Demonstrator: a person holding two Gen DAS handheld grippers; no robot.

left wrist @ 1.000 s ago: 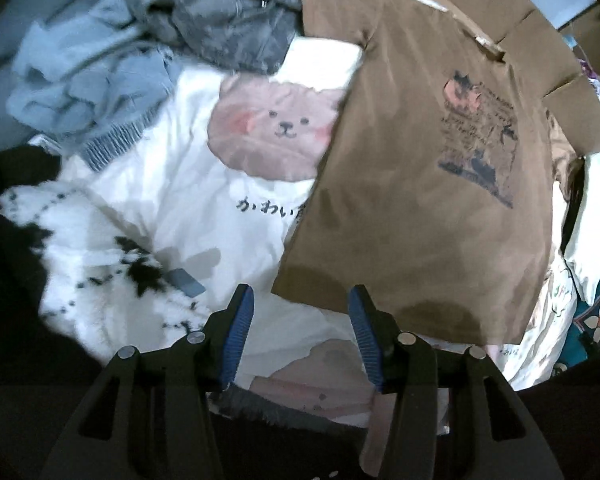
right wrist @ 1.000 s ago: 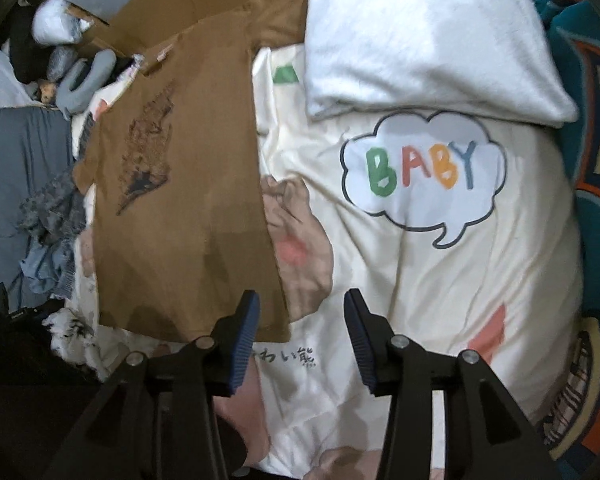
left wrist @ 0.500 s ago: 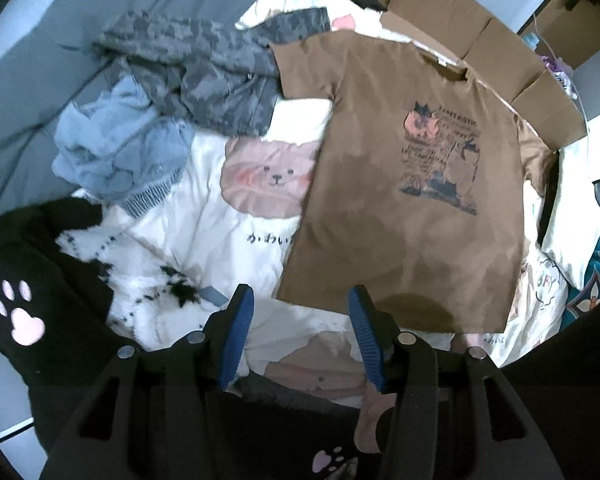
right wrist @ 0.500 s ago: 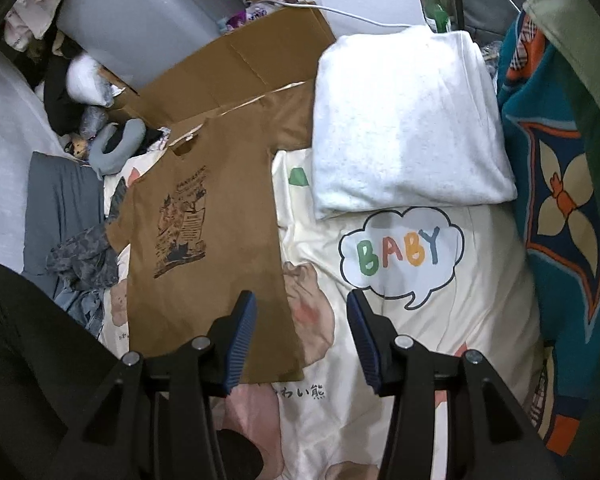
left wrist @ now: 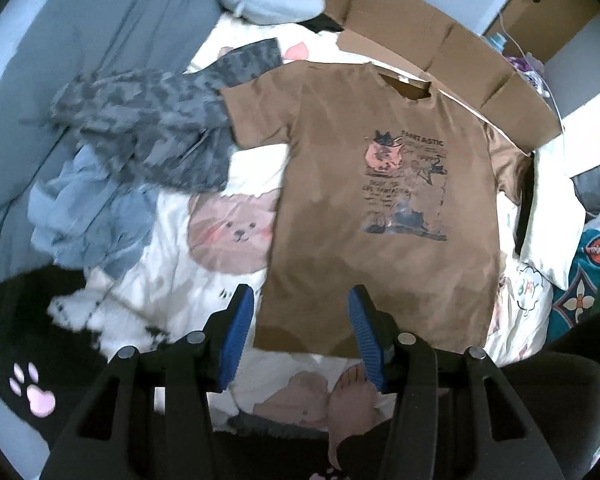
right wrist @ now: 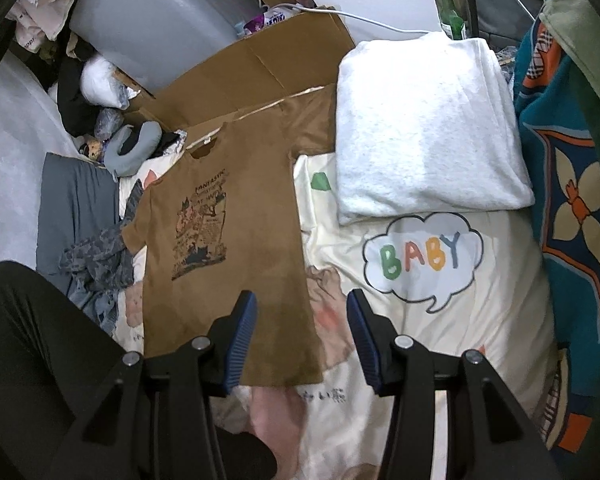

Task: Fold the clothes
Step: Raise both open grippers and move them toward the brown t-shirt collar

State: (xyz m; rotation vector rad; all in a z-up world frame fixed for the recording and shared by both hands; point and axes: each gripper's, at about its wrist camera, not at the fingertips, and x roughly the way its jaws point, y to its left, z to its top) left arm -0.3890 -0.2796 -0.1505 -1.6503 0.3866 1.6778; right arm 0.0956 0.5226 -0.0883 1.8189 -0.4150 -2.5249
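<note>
A brown T-shirt (left wrist: 352,184) with a dark cat print lies flat and face up on the bed, collar far, hem near. The same brown T-shirt (right wrist: 236,240) shows left of centre in the right wrist view. My left gripper (left wrist: 300,332) hangs open well above the shirt's hem, holding nothing. My right gripper (right wrist: 300,332) is open too, high over the hem's right corner, empty. A grey camouflage garment (left wrist: 160,128) and a pale blue garment (left wrist: 88,216) lie crumpled left of the shirt.
A cream bedcover (right wrist: 420,264) with bear and "BABY" prints covers the bed. A folded white cloth (right wrist: 424,128) lies at the far right, flattened cardboard (left wrist: 432,52) beyond the collar. A black-and-white fluffy garment (left wrist: 40,332) sits near left. A person's bare foot (left wrist: 352,404) stands below the hem.
Both grippers have risen away from the bed, so the whole shirt and more of the room have come into view. The shirt has stayed flat and both grippers stay open.
</note>
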